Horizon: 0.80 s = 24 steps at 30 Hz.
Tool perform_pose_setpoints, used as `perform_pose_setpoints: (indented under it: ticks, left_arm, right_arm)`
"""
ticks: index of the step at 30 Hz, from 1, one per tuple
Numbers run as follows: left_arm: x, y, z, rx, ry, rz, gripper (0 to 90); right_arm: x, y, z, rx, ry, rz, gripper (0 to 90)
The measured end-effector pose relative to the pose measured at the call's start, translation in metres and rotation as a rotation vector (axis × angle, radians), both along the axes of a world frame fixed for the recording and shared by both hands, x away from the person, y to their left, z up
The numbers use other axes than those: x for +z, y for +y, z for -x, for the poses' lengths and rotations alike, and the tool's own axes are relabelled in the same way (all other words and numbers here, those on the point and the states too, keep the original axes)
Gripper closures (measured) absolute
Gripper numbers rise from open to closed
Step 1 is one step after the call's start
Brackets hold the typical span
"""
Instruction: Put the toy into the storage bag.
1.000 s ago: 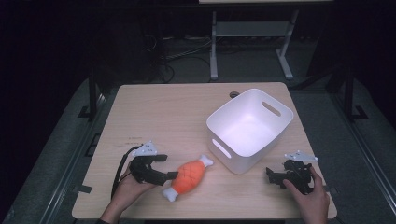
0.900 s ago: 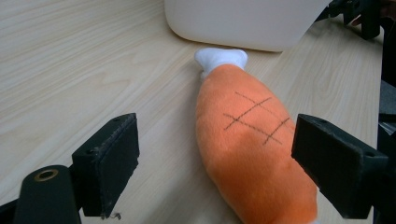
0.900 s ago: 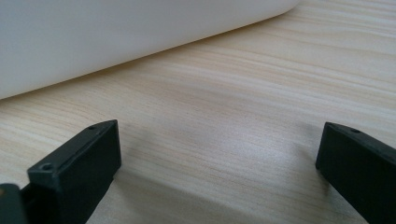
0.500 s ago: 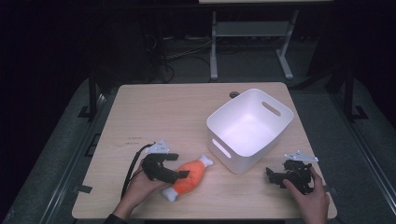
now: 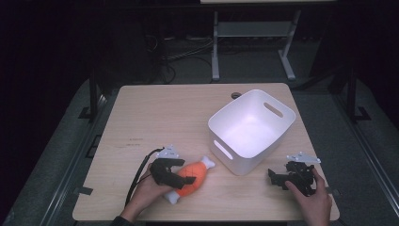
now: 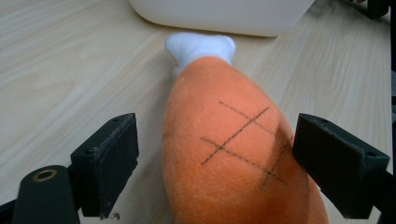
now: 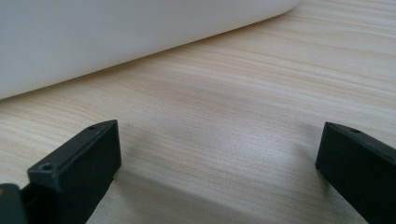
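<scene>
Where the high view looks down on the wooden bench (image 5: 164,113), my left tool (image 5: 181,178) lies near the front edge with its jaws spread on either side of an orange plush drumstick (image 5: 194,177), which lies flat on the wood with one white bone end toward the white plastic bin (image 5: 251,129) and the other toward me. The bin stands right of centre, empty, with slot handles in its walls. My right tool (image 5: 277,178) rests on the bench in front of the bin's right corner, well apart from the toy, my hand (image 5: 313,200) around it.

In the left gripper view, the drumstick (image 6: 233,154) sits between my two black jaws, released and not pressing; a gap shows at the left pad, while the right pad is just beside the fabric. Stitched crossing lines mark its surface, and the bin (image 6: 219,14) stands just beyond its white tip.

In the right gripper view, my jaws stand wide apart over bare wood (image 7: 224,121), with the bin's wall (image 7: 116,32) near.
</scene>
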<state>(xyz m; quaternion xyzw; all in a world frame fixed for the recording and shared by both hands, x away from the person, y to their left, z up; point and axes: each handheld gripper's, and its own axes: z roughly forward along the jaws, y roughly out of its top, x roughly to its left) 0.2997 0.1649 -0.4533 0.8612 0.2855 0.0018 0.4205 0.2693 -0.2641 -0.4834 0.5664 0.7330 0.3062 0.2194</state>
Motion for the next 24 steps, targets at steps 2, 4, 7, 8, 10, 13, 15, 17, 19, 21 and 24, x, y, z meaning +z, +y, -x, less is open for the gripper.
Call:
perform_pose_setpoints:
  ticks: [2, 4, 7, 8, 10, 13, 15, 17, 19, 21, 24]
  left_arm:
    - [-0.002, 0.000, 0.001, -0.003, 0.011, 0.001, 13.9]
    - [-0.004, -0.002, 0.002, -0.012, 0.017, -0.003, 13.9]
    - [-0.006, -0.006, 0.004, -0.031, 0.021, -0.017, 13.9]
    - [-0.007, -0.007, 0.005, -0.036, 0.023, -0.020, 13.9]
    - [-0.009, -0.010, 0.006, -0.046, 0.026, -0.034, 13.9]
    - [-0.011, -0.013, 0.008, -0.066, 0.032, -0.046, 13.9]
    - [-0.012, -0.015, 0.009, -0.072, 0.032, -0.052, 13.9]
    - [-0.013, -0.017, 0.010, -0.080, 0.034, -0.059, 13.9]
    - [-0.014, -0.018, 0.010, -0.081, 0.035, -0.061, 13.9]
    - [-0.014, -0.018, 0.011, -0.085, 0.029, -0.065, 14.0]
    - [-0.014, -0.019, 0.012, -0.092, 0.029, -0.061, 18.4]
  right_arm:
    - [0.000, 0.000, 0.000, 0.000, 0.000, 0.000, 0.0]
    - [0.000, 0.000, 0.000, 0.000, 0.000, 0.000, 0.0]
    - [0.000, 0.000, 0.000, 0.000, 0.000, 0.000, 0.0]
    - [0.000, 0.000, 0.000, 0.000, 0.000, 0.000, 0.0]
    - [0.000, 0.000, 0.000, 0.000, 0.000, 0.000, 0.0]
    - [0.000, 0.000, 0.000, 0.000, 0.000, 0.000, 0.0]
    - [0.000, 0.000, 0.000, 0.000, 0.000, 0.000, 0.0]
    - [0.000, 0.000, 0.000, 0.000, 0.000, 0.000, 0.0]
    - [0.000, 0.000, 0.000, 0.000, 0.000, 0.000, 0.0]
    - [0.000, 0.000, 0.000, 0.000, 0.000, 0.000, 0.0]
    - [0.000, 0.000, 0.000, 0.000, 0.000, 0.000, 0.0]
